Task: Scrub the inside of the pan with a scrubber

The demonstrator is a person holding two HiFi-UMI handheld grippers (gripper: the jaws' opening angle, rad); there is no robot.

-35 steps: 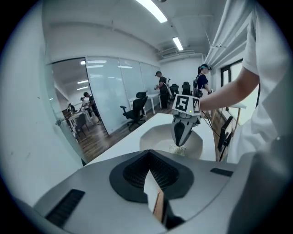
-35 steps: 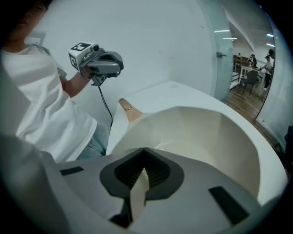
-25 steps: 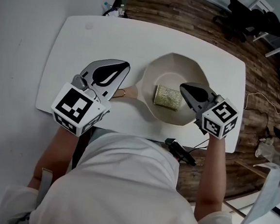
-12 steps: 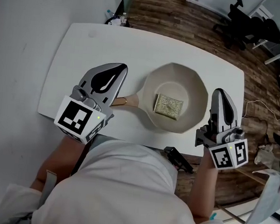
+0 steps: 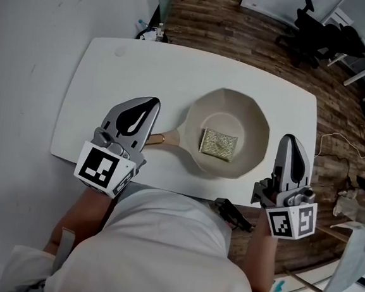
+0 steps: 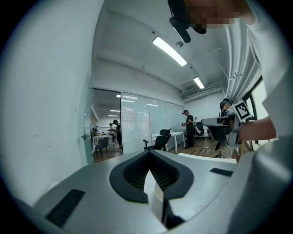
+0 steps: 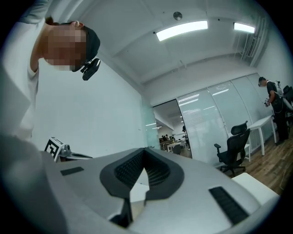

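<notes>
Olive woven scrubber pad loose at centre of cream round pan. Both jaw pairs together, empty: left gripper near handle, right gripper beside rim. Open right, pinch pad; left clamps handle.

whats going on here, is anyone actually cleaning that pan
Not at this moment. A person holds a two-jaw gripper in each hand over a white table. A cream pan sits on it, with the scrubber lying flat in its bottom, touched by neither gripper. The left gripper hovers by the pan's handle, and the right gripper is off to the pan's right. Both are shut and empty.
</notes>
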